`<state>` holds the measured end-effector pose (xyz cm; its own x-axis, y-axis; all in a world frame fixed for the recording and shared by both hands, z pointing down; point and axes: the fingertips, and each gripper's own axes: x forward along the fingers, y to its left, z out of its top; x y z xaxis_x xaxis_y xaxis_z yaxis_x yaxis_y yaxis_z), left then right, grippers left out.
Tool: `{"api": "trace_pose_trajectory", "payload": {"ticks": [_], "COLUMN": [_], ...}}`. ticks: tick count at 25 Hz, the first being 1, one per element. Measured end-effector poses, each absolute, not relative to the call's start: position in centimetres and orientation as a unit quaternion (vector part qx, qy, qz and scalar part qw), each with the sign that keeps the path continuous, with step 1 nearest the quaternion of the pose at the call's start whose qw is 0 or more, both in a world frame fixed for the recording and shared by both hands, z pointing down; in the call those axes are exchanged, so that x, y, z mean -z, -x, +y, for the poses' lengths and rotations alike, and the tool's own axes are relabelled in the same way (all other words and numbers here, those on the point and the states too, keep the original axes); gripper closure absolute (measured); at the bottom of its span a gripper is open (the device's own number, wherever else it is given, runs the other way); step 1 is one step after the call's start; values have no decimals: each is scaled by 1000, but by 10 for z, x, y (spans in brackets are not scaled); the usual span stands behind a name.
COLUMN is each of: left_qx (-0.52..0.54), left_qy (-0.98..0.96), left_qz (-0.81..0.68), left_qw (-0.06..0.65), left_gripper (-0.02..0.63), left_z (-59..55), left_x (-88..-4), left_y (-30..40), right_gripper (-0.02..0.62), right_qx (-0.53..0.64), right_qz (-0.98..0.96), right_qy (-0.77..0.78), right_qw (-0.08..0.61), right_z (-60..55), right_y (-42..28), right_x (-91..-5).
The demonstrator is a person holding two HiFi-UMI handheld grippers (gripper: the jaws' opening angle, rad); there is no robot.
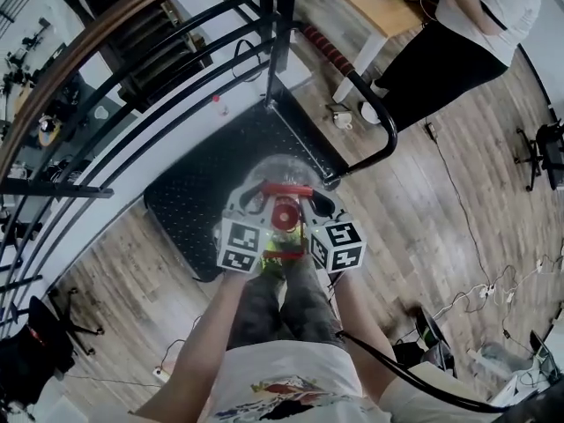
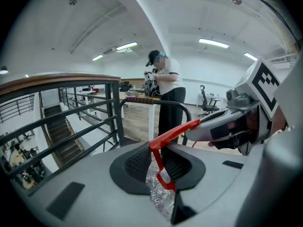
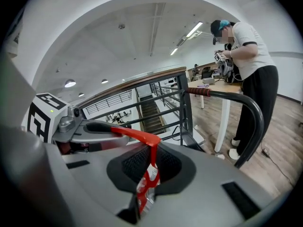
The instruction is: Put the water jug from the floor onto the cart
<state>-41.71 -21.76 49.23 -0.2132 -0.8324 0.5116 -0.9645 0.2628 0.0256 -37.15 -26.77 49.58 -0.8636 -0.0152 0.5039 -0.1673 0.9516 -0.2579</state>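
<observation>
1. Clamping the red handle [image 2: 164,139] from both sides, my left tongs [image 2: 158,163] and right tongs [image 3: 149,167] each have their jaws pressed together on its thin strap, pads tight against the plastic.
2. I take the handle with two grips facing each other, I judge, because a full jug is heavy and a single pinch on so narrow a strap could twist or slip.
3. Below the handle hangs the water jug [image 1: 275,173], clear and rounded, with its red cap [image 1: 284,215] between my two tongs.
4. The jug is over the near edge of the cart [image 1: 198,203], above its black studded deck; I cannot tell whether its base touches the deck yet.
5. The cart's push bar [image 1: 377,104] curves up on the far side, so I come in from the open side.
6. Around us lies wooden floor [image 1: 423,227]; a dark railing [image 1: 132,69] guards a staircase [image 2: 61,138] on the left, and a person [image 1: 458,33] stands at a table [image 1: 379,3] beyond.
</observation>
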Motion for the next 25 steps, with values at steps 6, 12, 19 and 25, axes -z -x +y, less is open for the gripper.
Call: {"api": "trace_pose_trajectory", "payload": {"ticks": [6, 12, 19, 25], "left_qx": [-152, -148, -138, -138], "left_qy": [-564, -537, -504, -493], "left_qz": [-776, -787, -802, -807], "left_qw": [238, 265, 289, 295], "left_gripper": [537, 537, 537, 537], "left_z": [-227, -229, -229, -239], "left_x": [-516, -546, -581, -601], "left_y": [446, 467, 494, 518], "right_gripper": [565, 565, 565, 565], "right_qx": [-154, -162, -162, -165], "right_qz": [-950, -942, -933, -931], "right_qy": [-17, 14, 45, 53], "right_qw": [271, 295, 317, 323], "right_z": [-278, -283, -285, -297], "right_y": [402, 427, 457, 482], "right_x": [-519, -550, -584, -605]}}
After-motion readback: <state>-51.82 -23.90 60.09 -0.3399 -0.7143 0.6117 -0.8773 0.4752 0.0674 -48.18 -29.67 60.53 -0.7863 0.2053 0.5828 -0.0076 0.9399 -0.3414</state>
